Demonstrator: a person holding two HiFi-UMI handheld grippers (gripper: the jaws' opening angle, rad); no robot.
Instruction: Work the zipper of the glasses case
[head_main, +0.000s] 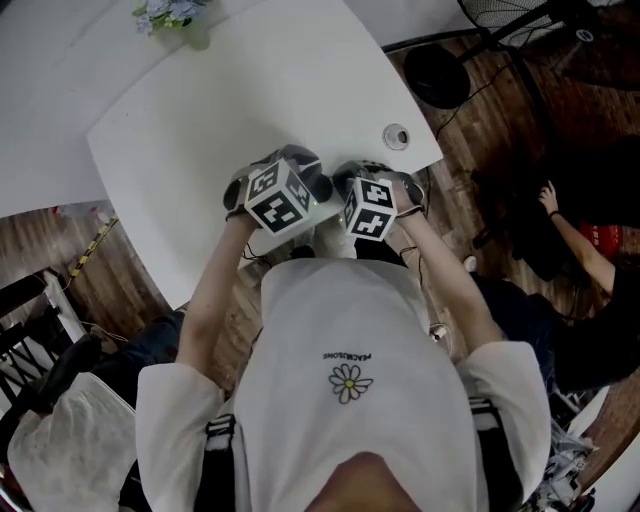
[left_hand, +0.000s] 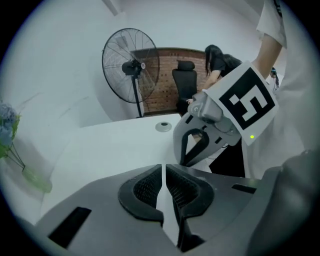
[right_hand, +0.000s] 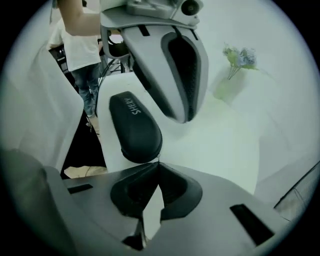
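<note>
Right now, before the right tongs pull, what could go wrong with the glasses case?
1. The glasses case lies close to the table edge, and the left tongs are shut, not holding it; a pull may drag it off.
2. The right tongs are shut at the case's end; I cannot tell whether they pinch the zipper pull, so they may slip.
</note>
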